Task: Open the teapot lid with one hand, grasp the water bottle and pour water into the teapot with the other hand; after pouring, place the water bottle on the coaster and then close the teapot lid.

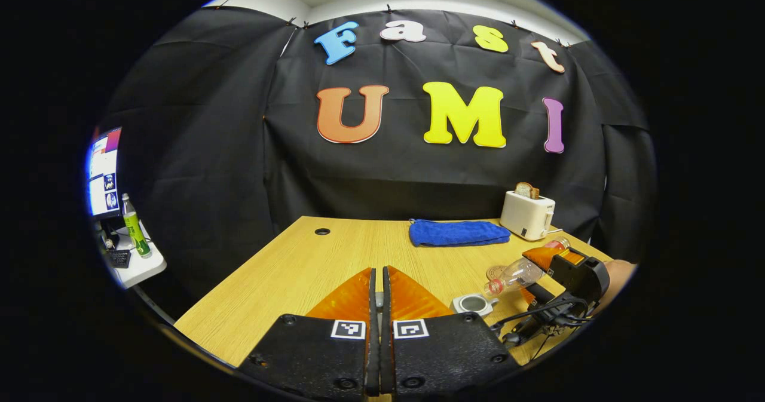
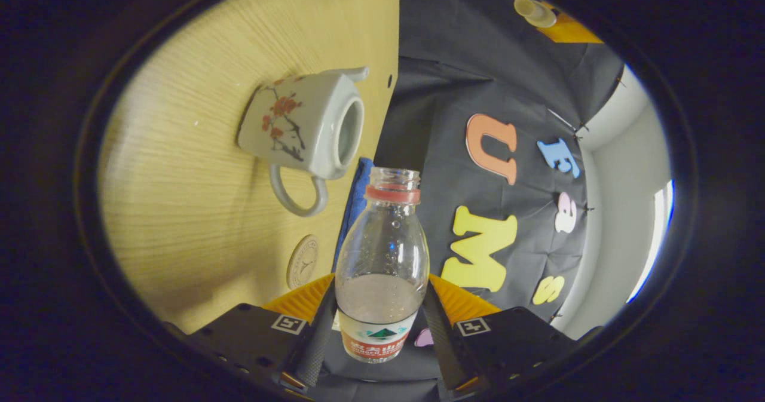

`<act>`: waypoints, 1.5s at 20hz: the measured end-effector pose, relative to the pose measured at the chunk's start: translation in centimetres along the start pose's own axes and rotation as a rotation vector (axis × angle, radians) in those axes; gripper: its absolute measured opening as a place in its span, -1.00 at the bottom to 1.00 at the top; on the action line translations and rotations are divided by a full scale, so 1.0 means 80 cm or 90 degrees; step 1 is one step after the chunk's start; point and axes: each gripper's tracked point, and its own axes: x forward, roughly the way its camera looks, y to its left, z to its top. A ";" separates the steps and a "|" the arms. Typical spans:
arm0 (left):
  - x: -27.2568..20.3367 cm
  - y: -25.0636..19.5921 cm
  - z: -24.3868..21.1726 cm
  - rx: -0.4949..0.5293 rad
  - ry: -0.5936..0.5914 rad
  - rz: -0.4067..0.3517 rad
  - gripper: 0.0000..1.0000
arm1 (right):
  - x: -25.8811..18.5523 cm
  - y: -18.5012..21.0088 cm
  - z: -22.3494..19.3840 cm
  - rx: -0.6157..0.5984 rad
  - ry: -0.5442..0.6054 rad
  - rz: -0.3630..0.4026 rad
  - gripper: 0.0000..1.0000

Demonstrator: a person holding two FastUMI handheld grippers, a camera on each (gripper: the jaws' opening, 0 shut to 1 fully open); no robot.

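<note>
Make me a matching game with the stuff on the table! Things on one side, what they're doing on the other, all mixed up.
Things:
1. bottle
2. teapot
3. towel
4. toaster

States:
A. lid off, standing on the table
B. folded, lying flat
C. tilted, gripped by the right gripper
D. bread sticking out of the top

Pairs: 1-C, 2-A, 3-B, 4-D

Black cloth wall (image 1: pixel 418 175) behind a wooden table (image 1: pixel 281 270), white side desk (image 1: pixel 140 264) with monitor (image 1: pixel 104 172) at left.
</note>
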 end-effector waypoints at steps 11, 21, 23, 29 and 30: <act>0.004 -0.008 -0.008 0.019 0.009 -0.009 -0.94 | -0.003 -0.036 0.004 -0.139 -0.010 -0.070 0.55; 0.004 -0.009 -0.010 0.031 0.012 -0.011 -0.94 | -0.007 -0.051 0.013 -0.210 -0.025 -0.091 0.55; 0.002 -0.010 -0.011 0.034 0.015 -0.010 -0.94 | -0.008 -0.060 0.020 -0.220 -0.035 -0.103 0.55; -0.001 -0.016 -0.005 0.044 0.006 -0.013 -0.94 | -0.013 -0.089 0.036 -0.250 -0.054 -0.137 0.55; -0.001 -0.017 -0.005 0.044 0.005 -0.015 -0.94 | -0.010 -0.090 0.037 -0.253 -0.058 -0.138 0.51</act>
